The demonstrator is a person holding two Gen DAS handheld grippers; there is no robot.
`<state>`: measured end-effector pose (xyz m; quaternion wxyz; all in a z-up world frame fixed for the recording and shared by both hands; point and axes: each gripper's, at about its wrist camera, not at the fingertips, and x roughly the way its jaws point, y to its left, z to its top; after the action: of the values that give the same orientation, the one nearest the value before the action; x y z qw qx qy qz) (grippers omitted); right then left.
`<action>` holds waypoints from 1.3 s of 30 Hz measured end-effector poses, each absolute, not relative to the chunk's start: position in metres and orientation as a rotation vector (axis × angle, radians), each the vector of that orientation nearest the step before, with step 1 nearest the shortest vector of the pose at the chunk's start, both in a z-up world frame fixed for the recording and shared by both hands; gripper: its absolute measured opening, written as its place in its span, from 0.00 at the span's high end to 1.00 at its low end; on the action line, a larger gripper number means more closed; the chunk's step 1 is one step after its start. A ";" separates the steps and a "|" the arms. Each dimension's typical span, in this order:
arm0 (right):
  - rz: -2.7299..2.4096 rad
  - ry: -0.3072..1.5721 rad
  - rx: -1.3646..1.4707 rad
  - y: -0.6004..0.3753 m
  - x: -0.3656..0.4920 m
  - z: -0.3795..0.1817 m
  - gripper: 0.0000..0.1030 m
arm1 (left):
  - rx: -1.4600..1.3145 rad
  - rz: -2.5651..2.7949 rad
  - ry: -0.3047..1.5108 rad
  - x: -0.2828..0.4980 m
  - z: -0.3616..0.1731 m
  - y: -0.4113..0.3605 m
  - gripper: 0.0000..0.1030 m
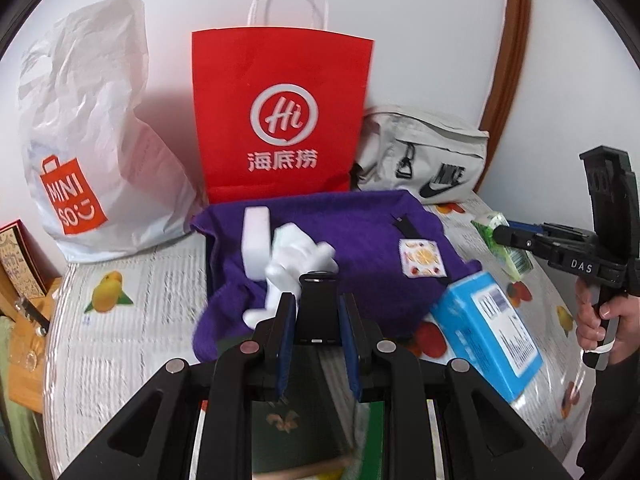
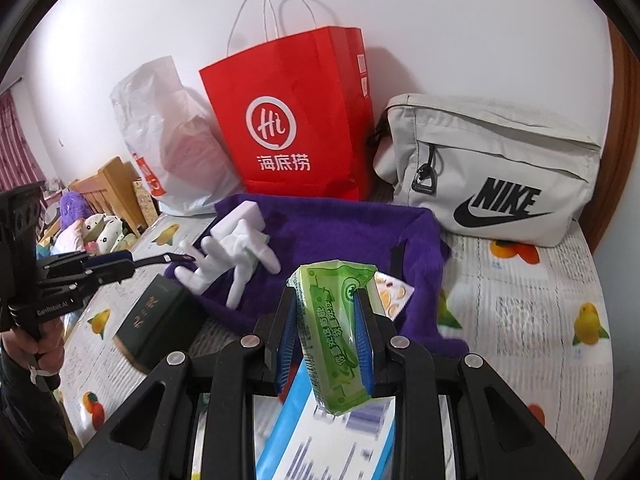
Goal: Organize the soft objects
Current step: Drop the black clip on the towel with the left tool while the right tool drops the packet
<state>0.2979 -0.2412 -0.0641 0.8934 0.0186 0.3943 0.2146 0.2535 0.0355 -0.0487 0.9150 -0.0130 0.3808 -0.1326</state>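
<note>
Left wrist view: The left gripper (image 1: 316, 344) hangs low over the bench (image 1: 132, 336), just in front of the purple cloth bag (image 1: 360, 240).
Left fingers: They are spread apart and hold nothing. A small black part sits between them; I cannot tell what it is.
On the purple bag: A white glove (image 1: 298, 264) and a white foam block (image 1: 256, 240) lie on it. A blue box (image 1: 486, 324) lies at its right corner.
Behind the purple bag: A red paper bag (image 1: 280, 116), a white Miniso bag (image 1: 92, 140) and a grey Nike pouch (image 1: 424, 160) stand by the wall.
Right wrist view: The right gripper (image 2: 328, 332) is up above the near edge of the purple bag.
Right fingers: They pinch a green tissue pack (image 2: 336, 328) by its two sides.
Dark book (image 2: 156, 328): It lies left of the purple bag.
Step now: I think the soft tissue pack is being carried to the purple bag.
Next move: Bring the pack over the purple bag, beside the glove, then let the fingers open.
</note>
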 end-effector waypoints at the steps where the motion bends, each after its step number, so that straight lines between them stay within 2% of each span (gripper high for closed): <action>1: 0.443 0.820 0.037 -0.240 0.305 -0.066 0.74 | -0.026 -0.267 0.781 0.258 -0.048 0.037 0.79; 9: 0.444 0.849 0.016 -0.231 0.343 -0.082 0.74 | -0.020 -0.224 0.757 0.298 -0.043 0.055 0.79; 14: 0.431 0.891 0.009 -0.228 0.363 -0.096 0.74 | -0.027 -0.212 0.791 0.320 -0.061 0.059 0.79; 19: 0.422 0.931 0.011 -0.227 0.378 -0.110 0.74 | -0.051 -0.216 0.824 0.336 -0.082 0.063 0.84; 25: 0.424 0.970 -0.012 -0.221 0.387 -0.124 0.74 | -0.049 -0.223 0.863 0.346 -0.101 0.063 0.84; 34: 0.435 1.012 -0.027 -0.214 0.393 -0.136 0.73 | -0.079 -0.199 0.873 0.334 -0.100 0.077 0.84; 37: 0.437 1.022 -0.037 -0.213 0.393 -0.138 0.71 | -0.081 -0.193 0.880 0.326 -0.101 0.080 0.84; 38: 0.435 1.026 -0.038 -0.213 0.393 -0.139 0.69 | -0.082 -0.193 0.882 0.324 -0.101 0.080 0.84; 39: 0.434 1.036 -0.035 -0.213 0.394 -0.140 0.62 | -0.082 -0.193 0.887 0.322 -0.102 0.081 0.84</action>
<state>0.3937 -0.2134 -0.1403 0.8463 -0.0167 0.4912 0.2056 0.3215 0.0806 -0.1019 0.8980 -0.0398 0.4281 -0.0930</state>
